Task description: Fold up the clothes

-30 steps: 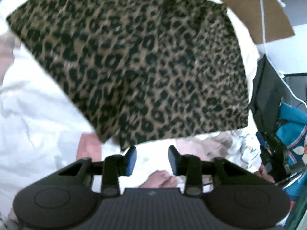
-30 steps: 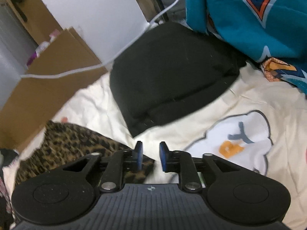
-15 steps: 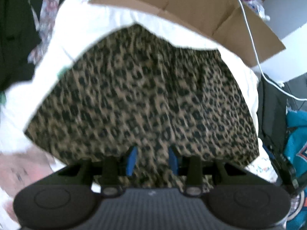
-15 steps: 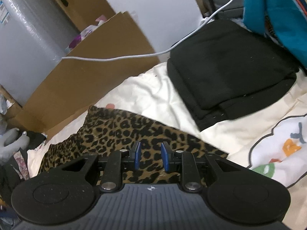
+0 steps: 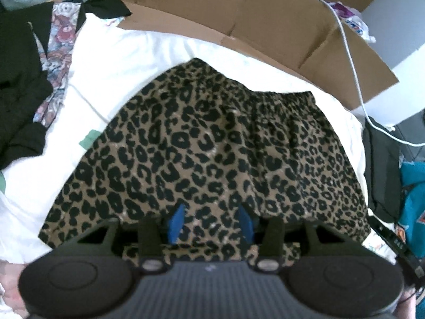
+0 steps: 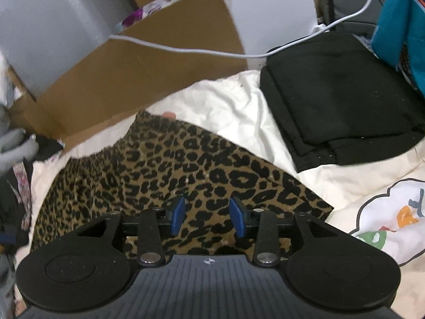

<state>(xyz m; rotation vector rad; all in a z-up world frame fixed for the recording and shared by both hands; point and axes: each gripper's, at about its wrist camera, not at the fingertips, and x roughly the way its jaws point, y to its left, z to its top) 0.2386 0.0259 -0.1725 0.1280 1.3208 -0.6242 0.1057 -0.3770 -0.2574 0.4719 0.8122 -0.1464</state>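
Note:
A leopard-print garment [image 5: 212, 143] lies spread flat on the white bedsheet [image 5: 127, 61], its gathered waistband [image 5: 281, 98] on the far side. My left gripper [image 5: 211, 223] hangs over the garment's near hem, pointing steeply down. Its jaws are opening, and its blue pads [image 5: 176, 222] press on nothing. In the right wrist view the same leopard-print garment [image 6: 170, 170] fills the middle. My right gripper [image 6: 208, 216] hovers above its near right part, jaws opening too. Only flat cloth shows beyond the gap, and the pads [image 6: 178, 214] do not pinch it.
A flattened cardboard box [image 5: 265, 21] lines the bed's far edge, with a white cable [image 6: 186, 50] running across it. A folded black garment [image 6: 340, 98] lies right of the leopard cloth, with teal clothing [image 6: 398, 13] behind it. Dark and floral clothes [image 5: 24, 79] are piled at the left.
Both grippers have swung over the leopard garment, which now lies under their fingers. Both pairs of jaws stand wider apart than before.

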